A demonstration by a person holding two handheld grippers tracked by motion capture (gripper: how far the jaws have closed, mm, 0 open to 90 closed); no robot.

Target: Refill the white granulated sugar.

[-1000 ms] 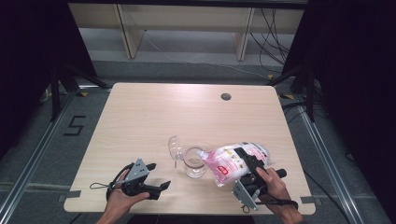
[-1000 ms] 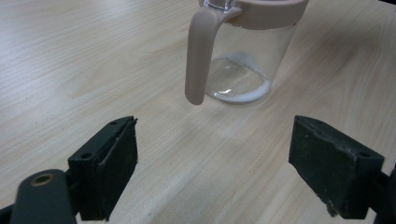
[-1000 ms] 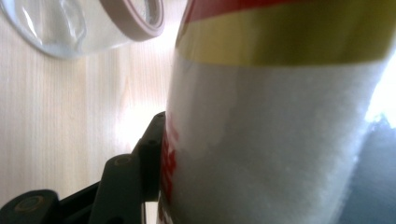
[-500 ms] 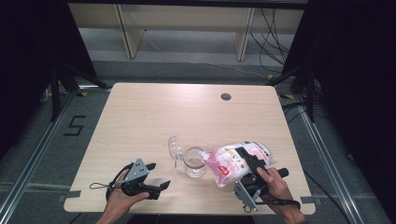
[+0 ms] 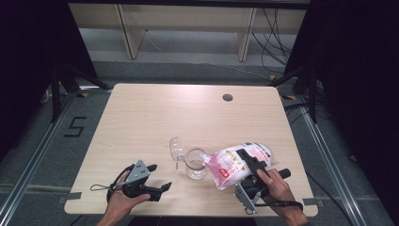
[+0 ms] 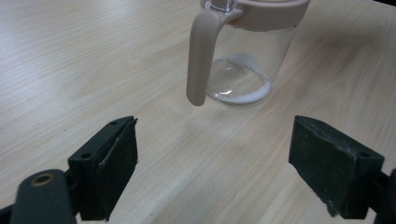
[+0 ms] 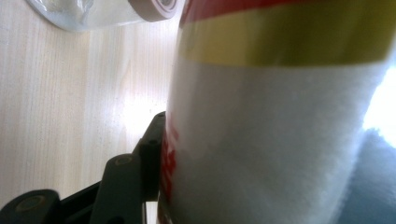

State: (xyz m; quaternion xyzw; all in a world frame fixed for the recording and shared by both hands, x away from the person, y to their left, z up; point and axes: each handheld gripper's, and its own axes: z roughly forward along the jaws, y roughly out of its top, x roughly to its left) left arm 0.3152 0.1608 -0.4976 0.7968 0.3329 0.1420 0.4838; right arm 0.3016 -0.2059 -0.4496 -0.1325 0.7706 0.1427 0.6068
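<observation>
— While the table (image 5: 141, 117) takes up most of the high view, what lies on its near half?

— A pink and white bag (image 5: 235, 162) is the biggest thing there, tipped over on its side toward the person's left, its mouth at the rim of a small clear jar (image 5: 196, 165). The right gripper (image 5: 249, 165) has it clamped around the body, and the pads press into the bag on both sides. In the right gripper view the bag (image 7: 280, 121) sits hard against one black jaw, with a red and yellow band across its top.

— And the jar?

— It stands upright near the table's front middle, just left of the bag. Its clear lid (image 5: 176, 149) is flipped open to the left. In the left gripper view the jar (image 6: 247, 60) has a pinkish rim and handle, and a thin layer of white powder covers its bottom.

— What about the other hand?

— The left gripper (image 5: 153, 181) rests low at the front left, well apart from the jar, pointing toward it. Its jaws stand wide open with nothing between them.
</observation>
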